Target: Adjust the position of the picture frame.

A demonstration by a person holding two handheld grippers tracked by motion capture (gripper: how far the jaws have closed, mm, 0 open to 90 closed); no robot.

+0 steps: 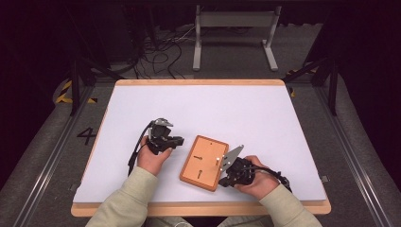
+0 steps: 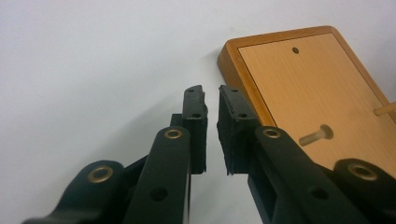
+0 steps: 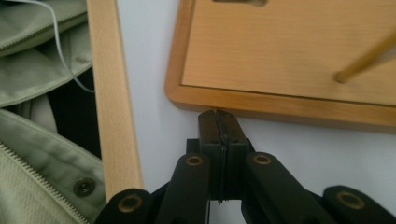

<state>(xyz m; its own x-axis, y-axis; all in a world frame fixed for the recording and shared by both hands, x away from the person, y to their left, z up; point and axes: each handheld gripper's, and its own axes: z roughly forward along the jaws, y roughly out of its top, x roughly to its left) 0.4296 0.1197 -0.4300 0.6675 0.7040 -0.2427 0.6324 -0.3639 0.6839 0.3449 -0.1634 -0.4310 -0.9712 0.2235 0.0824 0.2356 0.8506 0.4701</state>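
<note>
The wooden board (image 1: 204, 162) is seen lying flat on the white table (image 1: 203, 109), between the 2 grippers. The left gripper (image 2: 212, 100) is held with its jaws slightly parted and nothing between them, the board's near corner lying just beside and ahead of its right-hand jaw. The right gripper (image 3: 218, 116) is pressed fully closed on nothing, its tips touching or almost touching the board's raised rim. 2 pegs (image 2: 316, 135) are seen standing up from the board. If the board is pushed by the closed right tips alone, it could be swung round or slid away, since it is pinched by neither gripper. A peg could be knocked loose should either jaw be carried across the panel.
</note>
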